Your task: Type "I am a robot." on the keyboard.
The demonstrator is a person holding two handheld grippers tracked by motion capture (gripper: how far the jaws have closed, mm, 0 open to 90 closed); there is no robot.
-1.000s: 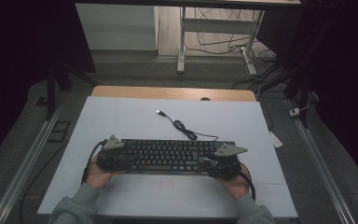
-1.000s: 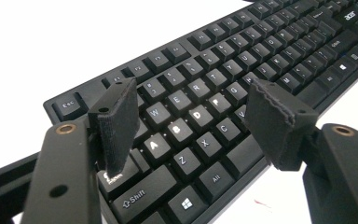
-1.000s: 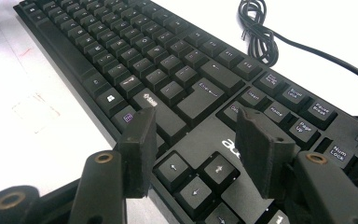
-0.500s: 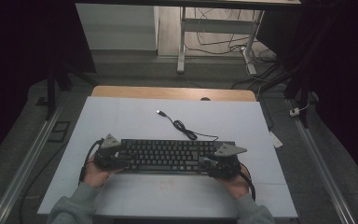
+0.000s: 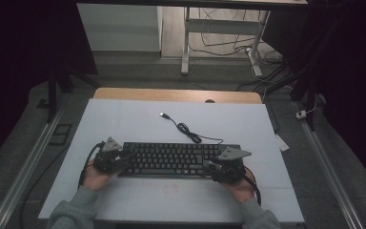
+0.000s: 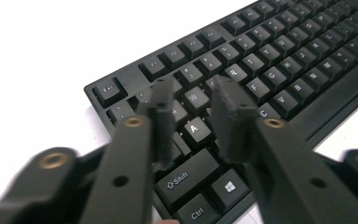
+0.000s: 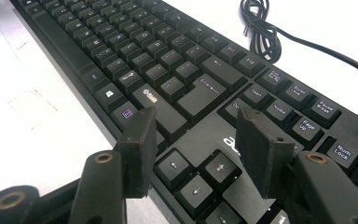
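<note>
Black wired keyboard (image 5: 177,159) sits near your edge of the white table (image 5: 124,119), USB cable (image 5: 186,128) trailing back. Left gripper (image 6: 193,100) has just been closing, now a narrow gap over the A/W keys w/ nothing pinched, prob lining up a keypress. Right gripper (image 7: 193,140) hangs spread over the arrow keys; legends are readable in the gripper views, not from up high.

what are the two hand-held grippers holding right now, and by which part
Nothing. The left hand-held gripper, whose jaws have just been closing, hovers empty over the keyboard at its A key end; the right hand-held gripper stands open over the arrow keys.

Black keyboard (image 5: 174,160) flat on white table, cable coiled behind.
</note>
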